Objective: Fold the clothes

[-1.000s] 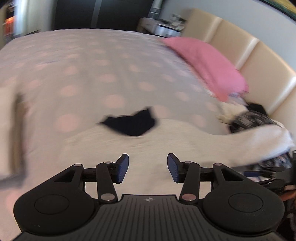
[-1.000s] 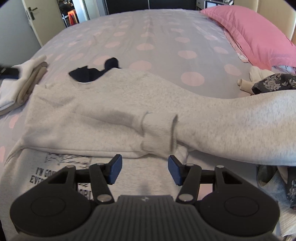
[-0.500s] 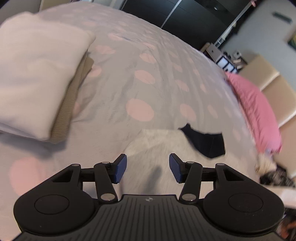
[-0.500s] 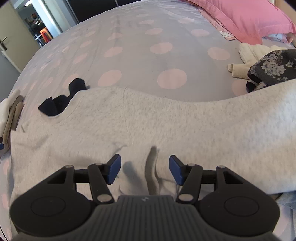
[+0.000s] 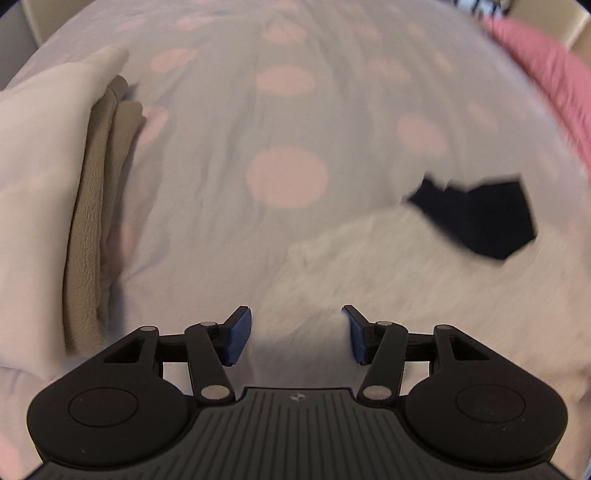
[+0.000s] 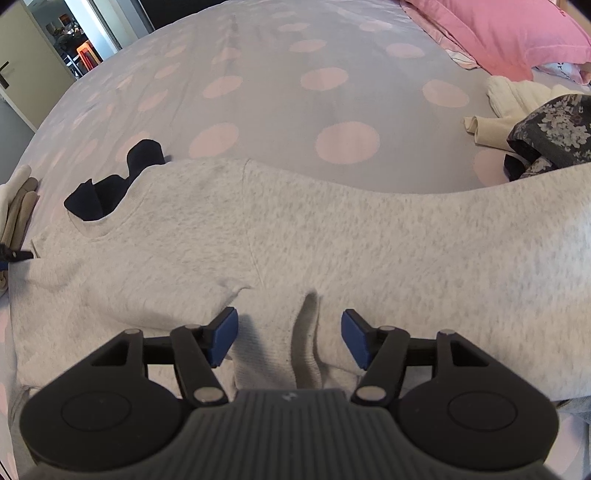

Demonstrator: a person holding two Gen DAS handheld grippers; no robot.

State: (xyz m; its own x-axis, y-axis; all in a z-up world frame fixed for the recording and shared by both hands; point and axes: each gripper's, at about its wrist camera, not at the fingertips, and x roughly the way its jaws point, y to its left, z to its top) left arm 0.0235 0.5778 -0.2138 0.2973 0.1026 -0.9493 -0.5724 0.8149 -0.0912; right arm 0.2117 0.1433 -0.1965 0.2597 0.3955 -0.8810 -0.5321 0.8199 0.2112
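- Across the dotted bed (image 6: 266,96): grey sweatshirt (image 6: 295,236) spread wide, one sleeve stretched right, cuff (image 6: 280,354) lying across the body.
- Beside it, left: folded stack (image 5: 55,177).
- Right hand-held gripper (image 6: 289,338): agape over cuff, holding nothing.
- Left hand-held gripper (image 5: 297,334): agape at shoulder edge.
- Far right: unfolded heap (image 6: 535,125) waiting.

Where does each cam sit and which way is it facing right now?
Left wrist: on the left gripper, low over the grey sweatshirt shoulder, facing across the spotted bedspread; own open fingers show.
Right wrist: on the right gripper, over the sweatshirt's cuff, facing up the bed; own open fingers show.
Shared: sweatshirt, dark garment at its collar, folded stack, pink pillow.
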